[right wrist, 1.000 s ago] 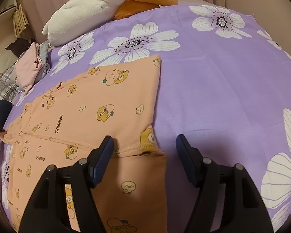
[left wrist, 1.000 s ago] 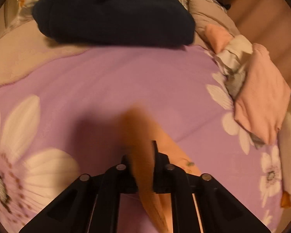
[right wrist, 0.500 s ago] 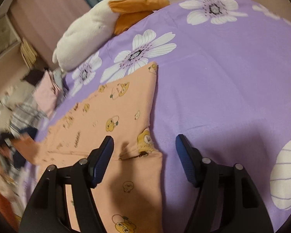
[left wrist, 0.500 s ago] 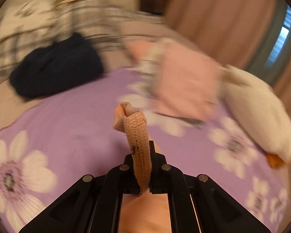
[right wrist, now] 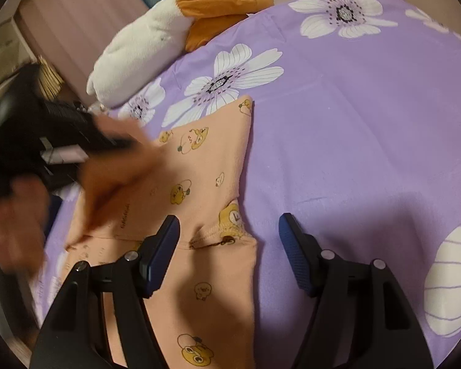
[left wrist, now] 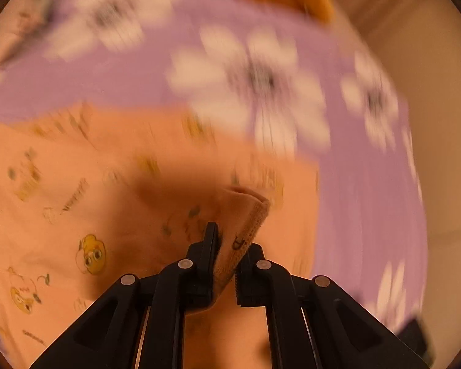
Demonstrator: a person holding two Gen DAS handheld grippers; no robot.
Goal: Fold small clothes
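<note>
We saw the left gripper (left wrist: pixel 227 246) pressed together on a ribbed cuff (left wrist: pixel 249 230) of the orange garment (right wrist: pixel 212 166), the cuff lifted above the rest of the printed cloth. The right gripper (right wrist: pixel 229 247) stood spread, its blue-padded jaws either side of a seam near the garment's right edge, pinching nothing; whether the tips touched the cloth we could not tell. The garment lay flat on the purple flowered bedsheet (right wrist: pixel 338 129). In the right wrist view the left gripper and the hand (right wrist: pixel 15 224) holding it showed blurred at the left. A white and orange plush toy (right wrist: pixel 156 46) rested at the sheet's far edge.
</note>
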